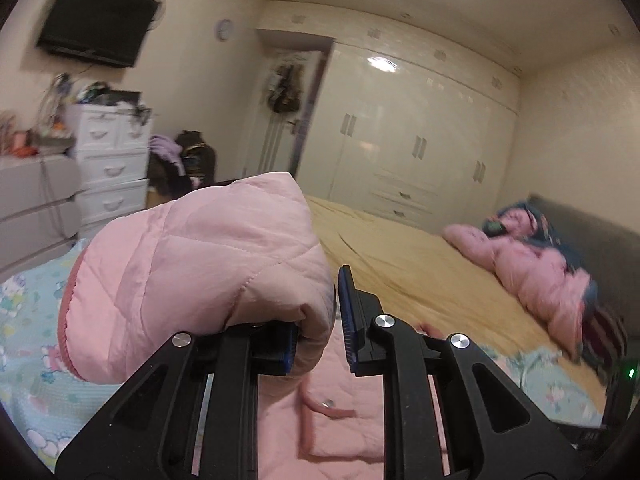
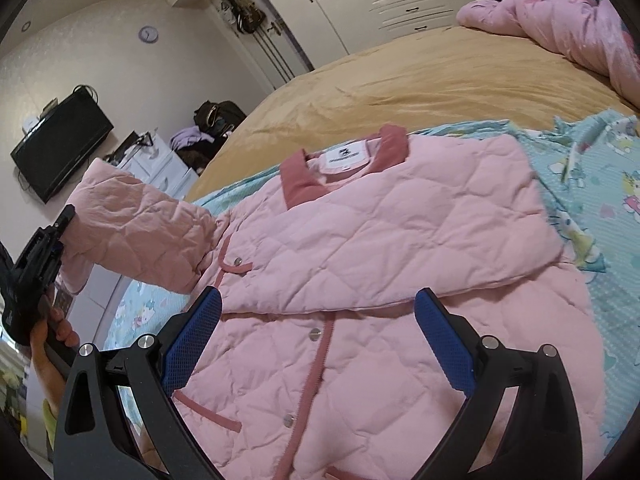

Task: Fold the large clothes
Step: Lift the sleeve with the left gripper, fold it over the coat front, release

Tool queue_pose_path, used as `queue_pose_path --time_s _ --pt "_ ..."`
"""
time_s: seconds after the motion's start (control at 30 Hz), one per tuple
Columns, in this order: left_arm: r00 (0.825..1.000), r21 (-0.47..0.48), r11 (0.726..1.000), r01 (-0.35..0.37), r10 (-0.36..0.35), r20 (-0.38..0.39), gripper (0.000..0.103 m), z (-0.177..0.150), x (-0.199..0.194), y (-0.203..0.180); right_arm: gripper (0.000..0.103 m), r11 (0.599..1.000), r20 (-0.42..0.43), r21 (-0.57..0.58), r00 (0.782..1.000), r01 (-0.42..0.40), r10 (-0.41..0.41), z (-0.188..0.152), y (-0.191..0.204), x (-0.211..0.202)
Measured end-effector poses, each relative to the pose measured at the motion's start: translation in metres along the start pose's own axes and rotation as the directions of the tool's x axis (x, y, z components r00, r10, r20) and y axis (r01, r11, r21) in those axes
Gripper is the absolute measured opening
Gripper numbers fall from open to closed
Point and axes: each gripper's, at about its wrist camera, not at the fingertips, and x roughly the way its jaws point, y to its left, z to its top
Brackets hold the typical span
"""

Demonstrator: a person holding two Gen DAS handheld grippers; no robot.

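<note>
A pink quilted jacket [image 2: 380,264] with darker pink collar and snap buttons lies face-up on the bed, one sleeve [image 2: 136,236] lifted off it.

A pink quilted jacket [image 2: 380,264] lies flat on a pale blue cartoon-print sheet [image 2: 592,184], collar toward the far side — its right sleeve folded across the chest. A tan bedspread [image 2: 420,84] lies behind it. A crumpled pink duvet [image 2: 568,20] sits farther back, at the right — white wardrobe doors [image 1: 404,136] beyond.
</note>
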Motion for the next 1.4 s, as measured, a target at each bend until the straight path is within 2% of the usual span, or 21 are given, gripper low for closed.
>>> queue_pose_path --time_s 0.17,0.27,0.33,0.47,0.63,0.87,0.93,1.0,1.1,1.17,1.27,1.33,1.37,1.4 --pt "0.996 0.093 0.994 0.055 -0.048 -0.076 0.008 -0.025 0.017 -0.038 0.096 0.999 0.003 0.012 0.999 0.034 -0.034 -0.003 -0.02 -0.014" --pt "0.985 0.152 0.983 0.1 -0.076 -0.152 0.008 -0.049 0.031 -0.061 0.096 0.997 0.002 0.028 0.998 0.069 -0.069 -0.005 -0.037 -0.019" --pt "0.974 0.19 0.972 0.136 -0.096 -0.206 0.008 -0.069 0.041 -0.075 0.096 0.995 -0.003 0.052 0.996 0.086 -0.086 -0.008 -0.049 -0.021" --pt "0.943 0.209 0.96 0.186 -0.115 -0.311 0.008 -0.105 0.06 -0.093 0.096 0.989 -0.006 0.088 0.993 0.116 -0.116 -0.013 -0.07 -0.027" --pt "0.93 0.295 0.936 0.191 -0.077 -0.359 0.008 -0.138 0.071 -0.113 0.096 0.982 -0.024 0.107 0.988 0.153 -0.152 -0.018 -0.085 -0.024" --pt "0.902 0.337 0.914 0.227 -0.066 -0.427 0.008 -0.164 0.082 -0.116 0.096 0.979 -0.059 0.118 0.985 0.166 -0.16 -0.023 -0.092 -0.008" --pt "0.898 0.355 0.903 0.244 -0.071 -0.435 0.019 -0.168 0.079 -0.12 0.096 0.979 -0.064 0.117 0.985 0.167 -0.16 -0.023 -0.092 -0.006" --pt "0.888 0.355 0.893 0.277 -0.097 -0.449 0.047 -0.17 0.074 -0.122 0.096 0.978 -0.069 0.116 0.984 0.171 -0.164 -0.022 -0.091 -0.004" --pt "0.873 0.346 0.885 0.31 -0.12 -0.473 0.073 -0.172 0.066 -0.126 0.096 0.979 -0.067 0.116 0.985 0.166 -0.159 -0.02 -0.087 -0.001" --pt "0.86 0.325 0.889 0.322 -0.131 -0.494 0.079 -0.174 0.062 -0.124 0.096 0.982 -0.06 0.105 0.986 0.159 -0.153 -0.016 -0.08 0.0" --pt "0.827 0.22 0.909 0.355 -0.195 -0.527 0.094 -0.172 0.055 -0.108 0.096 0.985 -0.047 0.084 0.988 0.152 -0.149 -0.011 -0.069 0.003" --pt "0.788 0.092 0.924 0.37 -0.26 -0.558 0.094 -0.171 0.055 -0.092 0.096 0.986 -0.044 0.079 0.989 0.145 -0.142 -0.008 -0.062 0.007" --pt "0.762 -0.012 0.925 0.379 -0.319 -0.564 0.094 -0.169 0.056 -0.079 0.096 0.987 -0.044 0.077 0.99 0.139 -0.136 -0.007 -0.058 0.009" --pt "0.747 -0.09 0.92 0.381 -0.363 -0.557 0.094 -0.168 0.057 -0.068 0.096 0.989 -0.045 0.071 0.991 0.132 -0.129 -0.006 -0.053 0.01"
